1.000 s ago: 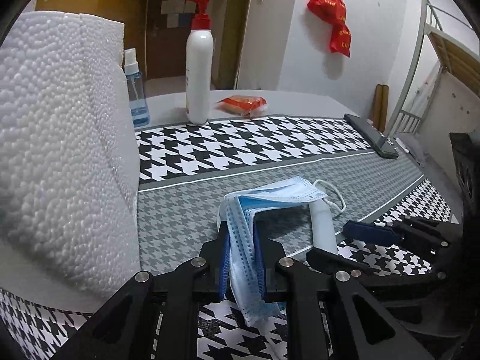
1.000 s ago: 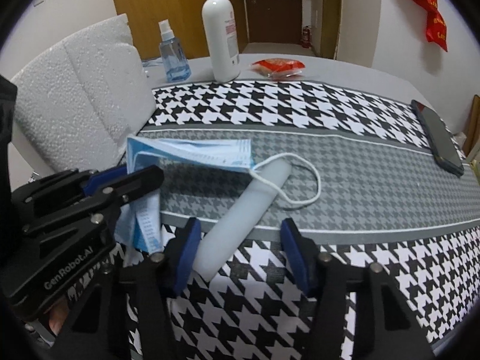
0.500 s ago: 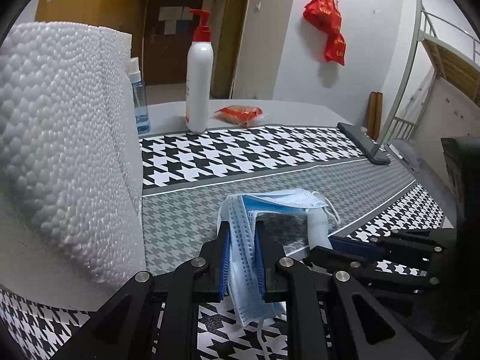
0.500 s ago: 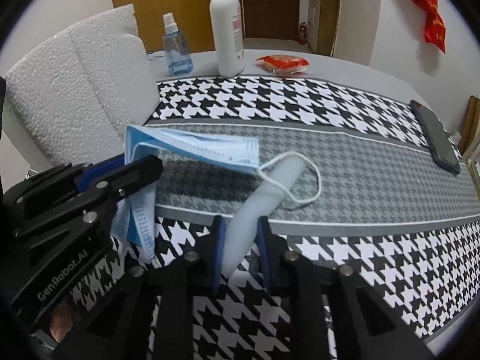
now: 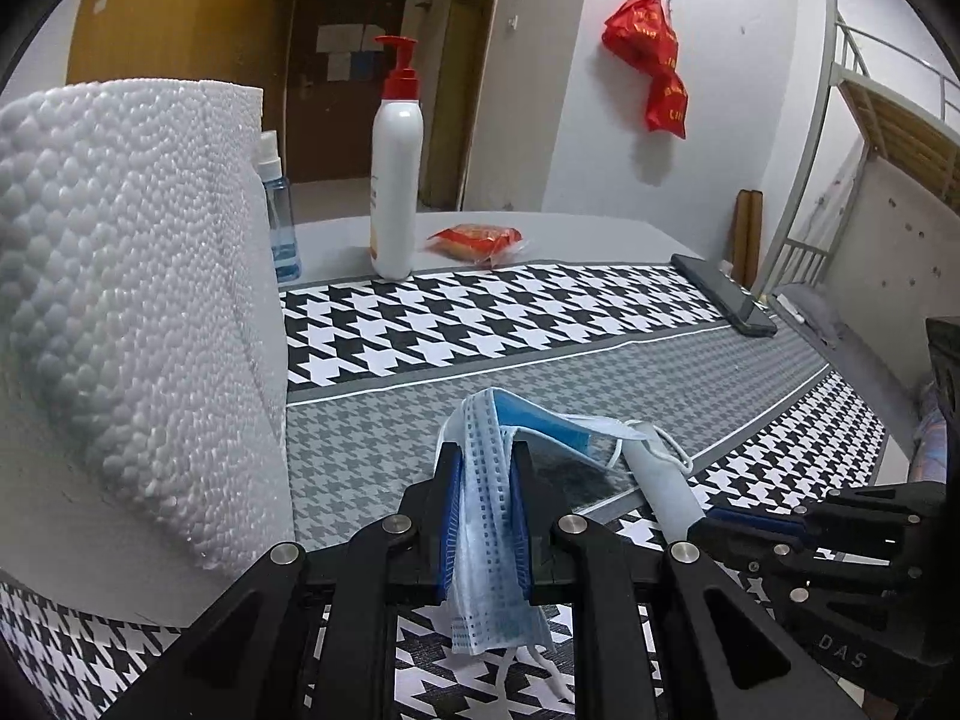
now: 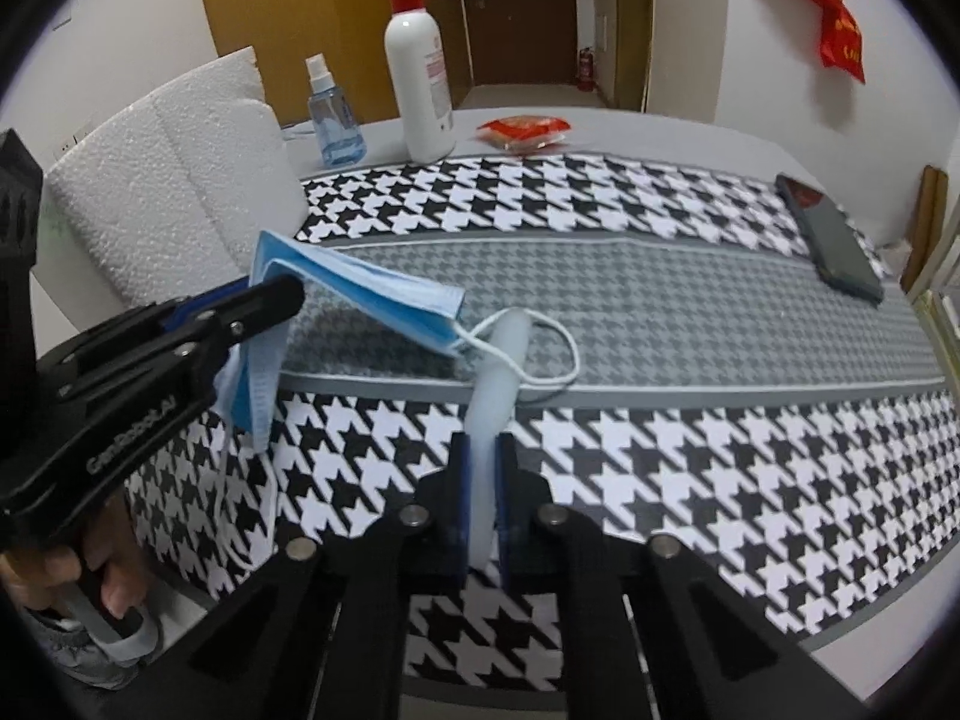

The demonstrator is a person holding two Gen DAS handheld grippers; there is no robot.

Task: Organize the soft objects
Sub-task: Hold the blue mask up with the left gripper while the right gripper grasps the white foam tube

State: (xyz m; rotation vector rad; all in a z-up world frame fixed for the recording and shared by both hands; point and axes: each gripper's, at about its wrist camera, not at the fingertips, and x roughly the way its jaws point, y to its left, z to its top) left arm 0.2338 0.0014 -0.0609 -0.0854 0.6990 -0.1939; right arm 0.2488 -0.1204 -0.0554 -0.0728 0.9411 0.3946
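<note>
The left tool [image 5: 485, 516] clamps the folded mask [image 5: 489, 540], lifting it at the table's [image 6: 660, 276] nine o'clock; the right tool [image 6: 480, 498], just closed, pinches the pale tube [image 6: 498, 372] threaded through the ear loop [image 6: 558, 360], probably to free it.

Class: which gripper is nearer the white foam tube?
Right. The right gripper is clamped on the white foam tube; the left gripper holds the blue face mask beside it.

Left claw [image 5: 485, 516] clamped; right claw [image 6: 480, 495] just closed.
</note>
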